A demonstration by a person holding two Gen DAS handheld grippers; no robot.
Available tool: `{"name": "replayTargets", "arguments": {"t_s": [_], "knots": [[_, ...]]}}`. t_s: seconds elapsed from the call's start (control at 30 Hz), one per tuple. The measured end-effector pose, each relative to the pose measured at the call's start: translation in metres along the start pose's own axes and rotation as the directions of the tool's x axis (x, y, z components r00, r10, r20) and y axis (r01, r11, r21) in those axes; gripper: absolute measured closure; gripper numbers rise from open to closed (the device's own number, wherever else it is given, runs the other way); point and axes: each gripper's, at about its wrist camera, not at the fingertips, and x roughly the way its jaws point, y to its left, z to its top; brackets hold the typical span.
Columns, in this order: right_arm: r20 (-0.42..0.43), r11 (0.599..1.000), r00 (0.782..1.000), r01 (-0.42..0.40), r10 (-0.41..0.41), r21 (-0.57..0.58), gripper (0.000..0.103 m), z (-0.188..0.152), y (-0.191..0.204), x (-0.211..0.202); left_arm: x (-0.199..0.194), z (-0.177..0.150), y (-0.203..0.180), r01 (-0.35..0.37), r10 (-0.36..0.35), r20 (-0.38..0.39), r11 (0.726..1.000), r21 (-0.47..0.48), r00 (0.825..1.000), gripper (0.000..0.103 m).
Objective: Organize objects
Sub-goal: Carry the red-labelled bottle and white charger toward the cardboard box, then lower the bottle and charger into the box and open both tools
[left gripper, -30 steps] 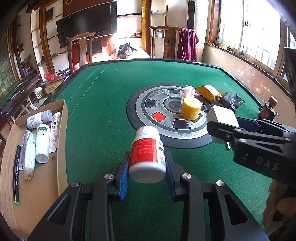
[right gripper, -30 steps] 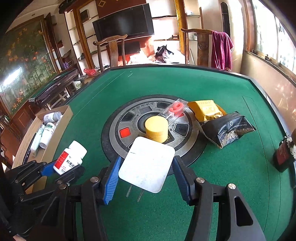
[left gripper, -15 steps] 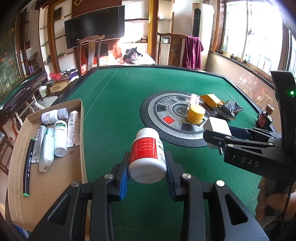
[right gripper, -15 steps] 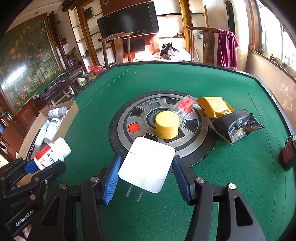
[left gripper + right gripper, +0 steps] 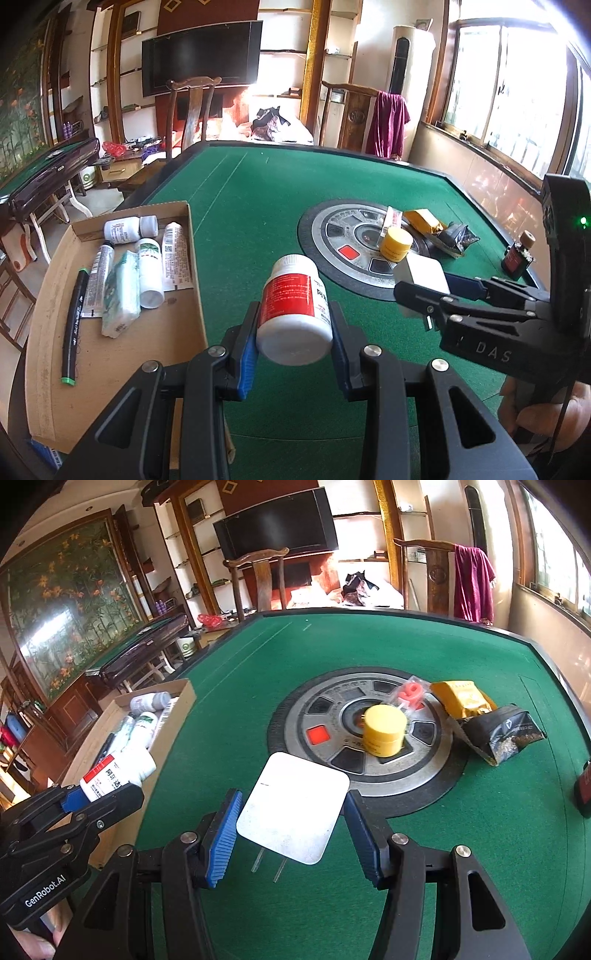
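Observation:
My left gripper [image 5: 293, 325] is shut on a white pill bottle [image 5: 295, 306] with a red label, held above the green felt table near a cardboard box [image 5: 110, 354]. The same bottle [image 5: 118, 773] shows at the left of the right wrist view, over the box's near end. My right gripper [image 5: 291, 818] is shut on a white plug adapter [image 5: 293, 806] with two metal prongs pointing down, held above the table in front of the round centre panel [image 5: 369, 771]. The box holds a white bottle [image 5: 123, 229], several tubes and a black marker [image 5: 74, 325].
On the centre panel stand a yellow jar [image 5: 384, 731] and a clear packet with something red [image 5: 410, 694]. A yellow pouch [image 5: 461, 698] and a black pouch [image 5: 506, 734] lie to its right. A small dark bottle [image 5: 519, 253] stands near the table's right edge. Chairs stand behind the table.
Both grippers have pulled back and leftward with their loads; the cardboard box now sits closer and larger at the left, and the centre panel looks farther away.

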Motion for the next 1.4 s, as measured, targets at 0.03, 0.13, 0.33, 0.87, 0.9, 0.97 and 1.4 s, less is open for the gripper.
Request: {"name": "replayTargets", "arguments": {"t_s": [0.03,0.13,0.33,0.87,0.9,0.97,1.4], "knots": [[0.001,1.000,1.000,-0.006,0.006,-0.007,0.042,0.000,0.004,0.000,-0.004,0.000,0.004,0.000,0.000,0.009,1.000,-0.006,1.000,0.070],[-0.002,0.999,0.999,-0.035,0.035,-0.023,0.042,-0.002,0.020,0.000,-0.016,-0.003,0.018,-0.004,0.005,0.024,1.000,-0.023,1.000,0.070],[-0.006,0.992,0.994,-0.105,0.105,-0.073,0.042,-0.005,0.062,0.001,-0.031,-0.007,0.049,-0.030,0.033,0.041,0.997,-0.064,0.999,0.070],[-0.105,0.926,0.969,-0.244,0.223,-0.288,0.041,-0.019,0.188,0.039,-0.040,-0.048,0.167,-0.151,0.154,-0.008,0.954,-0.258,0.988,0.070],[-0.114,0.923,0.969,-0.244,0.219,-0.299,0.041,-0.021,0.194,0.043,-0.037,-0.049,0.171,-0.158,0.159,-0.017,0.951,-0.265,0.987,0.070],[-0.138,0.922,0.970,-0.236,0.202,-0.307,0.041,-0.023,0.198,0.054,-0.034,-0.052,0.179,-0.154,0.152,-0.031,0.945,-0.287,0.988,0.070],[-0.214,0.925,0.961,-0.235,0.176,-0.297,0.053,-0.033,0.204,0.087,-0.022,-0.055,0.179,-0.157,0.145,-0.063,0.948,-0.278,0.987,0.068]]}}
